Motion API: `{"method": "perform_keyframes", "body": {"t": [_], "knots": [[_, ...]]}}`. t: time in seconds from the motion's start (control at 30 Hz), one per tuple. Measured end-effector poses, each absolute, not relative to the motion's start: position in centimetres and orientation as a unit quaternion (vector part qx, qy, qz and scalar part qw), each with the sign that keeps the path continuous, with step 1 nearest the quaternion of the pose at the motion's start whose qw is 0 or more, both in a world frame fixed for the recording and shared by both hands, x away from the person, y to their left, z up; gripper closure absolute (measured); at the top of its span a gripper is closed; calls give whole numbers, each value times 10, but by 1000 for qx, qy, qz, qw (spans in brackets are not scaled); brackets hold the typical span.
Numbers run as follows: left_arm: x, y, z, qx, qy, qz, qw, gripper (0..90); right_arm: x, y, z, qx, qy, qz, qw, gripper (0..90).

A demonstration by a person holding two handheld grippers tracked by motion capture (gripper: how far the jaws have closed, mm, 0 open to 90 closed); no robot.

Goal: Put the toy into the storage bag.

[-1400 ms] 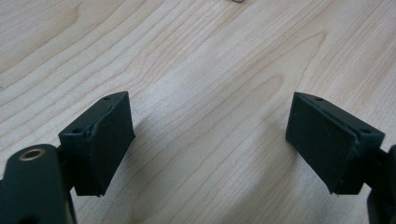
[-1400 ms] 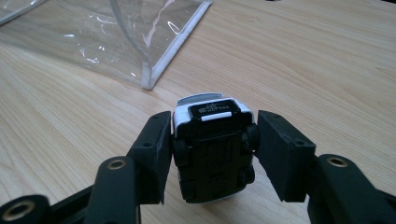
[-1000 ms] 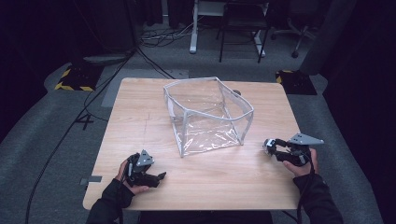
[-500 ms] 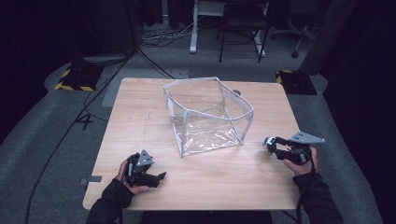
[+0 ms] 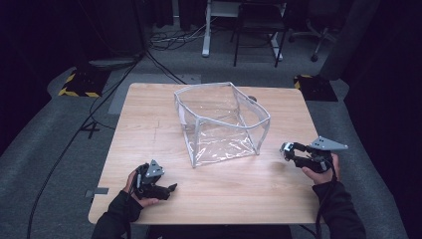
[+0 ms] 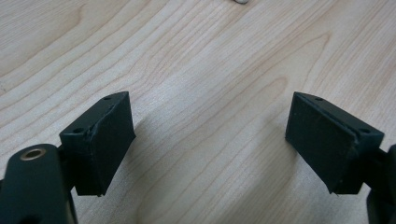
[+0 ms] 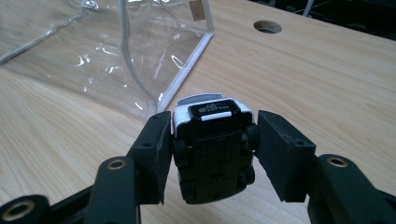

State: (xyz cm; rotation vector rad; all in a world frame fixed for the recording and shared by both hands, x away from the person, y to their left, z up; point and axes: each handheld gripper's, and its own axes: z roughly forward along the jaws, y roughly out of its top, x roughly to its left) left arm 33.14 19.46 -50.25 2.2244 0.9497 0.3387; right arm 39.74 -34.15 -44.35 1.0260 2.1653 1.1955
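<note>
one toy car [image 7: 212, 149] sits clamped upside down in the right gripper [image 7: 210, 154], not yet in the clear bag [image 5: 221, 124]; left gripper [image 6: 210, 140] spread, empty.

My left gripper [image 5: 155, 183] sits at the lower left of the high view, held in my left hand [image 5: 137, 186], jaws spread wide with nothing between them. My right gripper [image 5: 293, 152] is at the right edge, in my right hand [image 5: 318, 169], jaws clamped shut on a toy car [image 7: 212, 144].
</note>
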Motion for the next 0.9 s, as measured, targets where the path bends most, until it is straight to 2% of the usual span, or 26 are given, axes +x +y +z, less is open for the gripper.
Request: {"method": "perform_keyframes", "body": {"t": [0.53, 0.9], "knots": [[331, 195, -502, 856, 365, 132, 341, 157, 403, -337, -419, 364, 776, 455, 241, 470], [331, 195, -502, 856, 365, 132, 341, 156, 403, -332, -387, 348, 774, 462, 259, 470]]}}
